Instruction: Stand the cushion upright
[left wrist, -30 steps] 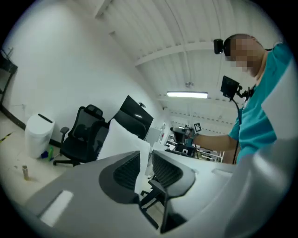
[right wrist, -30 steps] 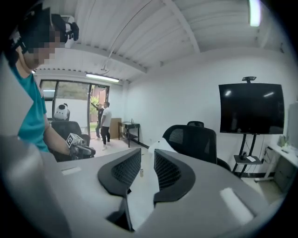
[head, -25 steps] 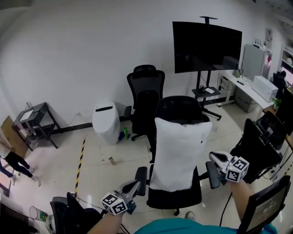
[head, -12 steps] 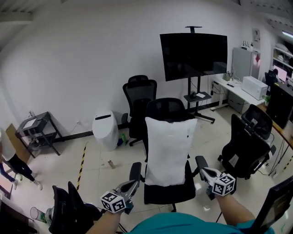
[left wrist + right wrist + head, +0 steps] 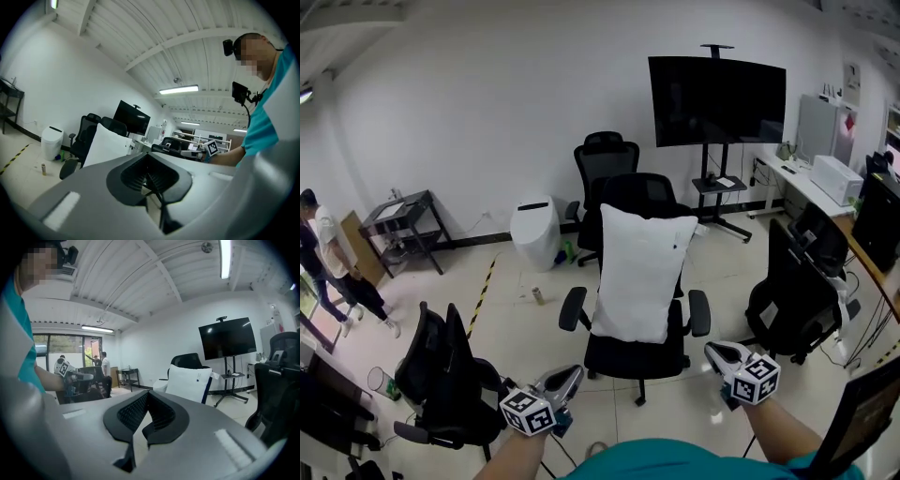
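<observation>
The white cushion (image 5: 639,272) stands upright on the seat of a black office chair (image 5: 633,354), leaning against its backrest. Both grippers are held well short of the chair, near my body. My left gripper (image 5: 570,379) is at the lower left, shut and holding nothing. My right gripper (image 5: 713,352) is at the lower right, also shut and holding nothing. In the left gripper view the cushion (image 5: 105,145) shows far off beyond the shut jaws of the left gripper (image 5: 150,176). In the right gripper view the cushion (image 5: 188,383) is likewise distant past the right gripper (image 5: 146,411).
A black chair (image 5: 450,375) stands close at my left, another chair (image 5: 797,295) at the right, a third (image 5: 605,169) behind the cushion's chair. Further back are a TV on a stand (image 5: 717,98), a white bin (image 5: 534,232), a black cart (image 5: 408,220), and people (image 5: 328,253) at far left.
Both grippers and the head view have drawn back from the chair. The cushion stays upright on the seat, untouched. The black chair at the left has come further into view.
</observation>
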